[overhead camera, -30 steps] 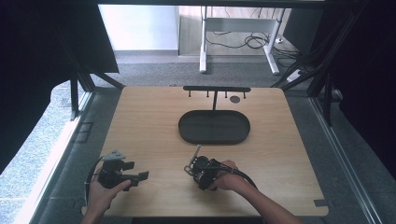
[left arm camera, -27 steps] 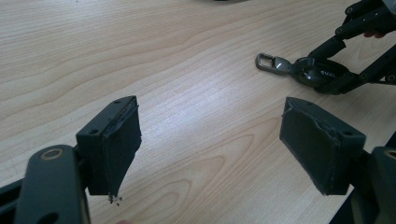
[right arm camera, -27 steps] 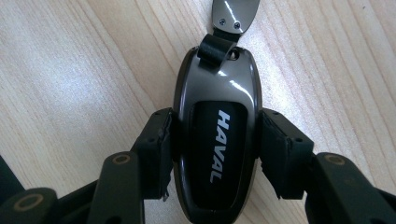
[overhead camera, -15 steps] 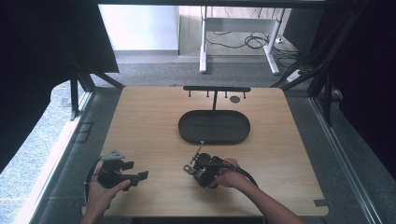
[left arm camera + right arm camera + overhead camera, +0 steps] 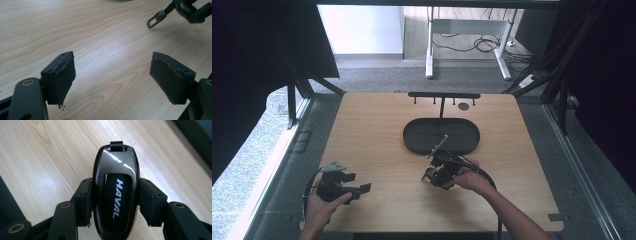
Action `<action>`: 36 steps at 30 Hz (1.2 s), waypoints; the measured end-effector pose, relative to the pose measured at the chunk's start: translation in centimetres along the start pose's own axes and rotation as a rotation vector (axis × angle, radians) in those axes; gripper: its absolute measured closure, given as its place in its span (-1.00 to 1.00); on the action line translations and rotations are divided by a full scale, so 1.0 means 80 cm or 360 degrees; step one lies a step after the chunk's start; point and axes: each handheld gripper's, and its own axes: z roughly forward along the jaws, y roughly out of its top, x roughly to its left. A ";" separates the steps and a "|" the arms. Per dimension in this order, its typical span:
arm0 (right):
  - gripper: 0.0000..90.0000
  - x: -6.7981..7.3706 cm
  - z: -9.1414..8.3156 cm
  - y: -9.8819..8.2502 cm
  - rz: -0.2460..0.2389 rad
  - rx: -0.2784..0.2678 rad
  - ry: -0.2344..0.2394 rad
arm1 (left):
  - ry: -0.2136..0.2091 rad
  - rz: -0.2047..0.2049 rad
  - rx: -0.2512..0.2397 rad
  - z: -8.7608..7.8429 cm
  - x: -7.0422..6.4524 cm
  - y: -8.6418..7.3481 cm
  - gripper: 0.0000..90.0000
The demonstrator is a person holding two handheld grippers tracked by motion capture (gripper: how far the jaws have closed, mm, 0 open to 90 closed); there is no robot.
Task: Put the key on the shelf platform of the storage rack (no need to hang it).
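A glossy dark key fob [image 5: 116,187] with "HAVAL" in white letters and a short black strap loop [image 5: 116,145] sits upright between my right gripper's pads. My right gripper [image 5: 115,202] is shut on it, one pad pressing each side. In the high view the right gripper [image 5: 437,165] hovers just in front of the black oval tray [image 5: 412,145], and the fob's strap [image 5: 439,146] sticks up over the tray's near rim. My left gripper [image 5: 358,182] rests at the table's front left, open, with bare wood between its jaws [image 5: 112,80]. The strap [image 5: 156,18] also appears far off in the left gripper view.
A black rack [image 5: 443,95] with small hooks stands at the table's far edge behind the tray. A small dark disc [image 5: 463,106] lies near it. Light wood table [image 5: 372,130] stretches between the two hands; cables trail from both grippers.
My right gripper has lifted and moved away from the person toward the tray, carrying the key fob. The left gripper has stayed where it was.
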 end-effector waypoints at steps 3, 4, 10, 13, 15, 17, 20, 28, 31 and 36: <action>0.10 -0.005 -0.009 0.001 0.0017 -0.0030 0.0001 | 0.0001 0.0000 -0.0001 0.000 0.000 0.000 -0.54; 0.11 -0.007 -0.012 0.001 0.0023 -0.0037 -0.0001 | -0.0001 0.0000 -0.0001 0.000 0.000 0.000 -0.54; 0.11 -0.014 -0.025 0.003 0.0042 -0.0080 -0.0016 | -0.0001 -0.0002 -0.0001 0.000 0.000 0.000 -0.54; 0.11 -0.018 -0.031 0.005 0.0040 -0.0096 -0.0029 | -0.0001 -0.0002 0.0000 0.000 0.001 0.000 -0.54; 0.10 -0.020 -0.034 0.006 0.0056 -0.0107 -0.0029 | 0.0000 -0.0002 0.0000 0.000 0.001 0.000 -0.54; 0.11 -0.023 -0.037 0.006 0.0065 -0.0114 -0.0036 | 0.0000 -0.0002 0.0000 0.000 0.001 0.000 -0.54; 0.11 -0.030 -0.041 0.008 0.0083 -0.0128 -0.0050 | 0.0000 -0.0001 0.0002 0.000 0.001 0.000 -0.54; 0.10 -0.048 -0.045 0.013 0.0138 -0.0162 -0.0065 | -0.0002 0.0000 0.0004 0.000 0.001 0.000 -0.54; 0.10 -0.052 -0.045 0.015 0.0145 -0.0170 -0.0070 | 0.0000 -0.0001 0.0001 0.000 0.002 0.000 -0.54; 0.10 -0.064 -0.048 0.020 0.0187 -0.0196 -0.0087 | 0.0002 -0.0003 -0.0008 -0.001 0.002 0.000 -0.53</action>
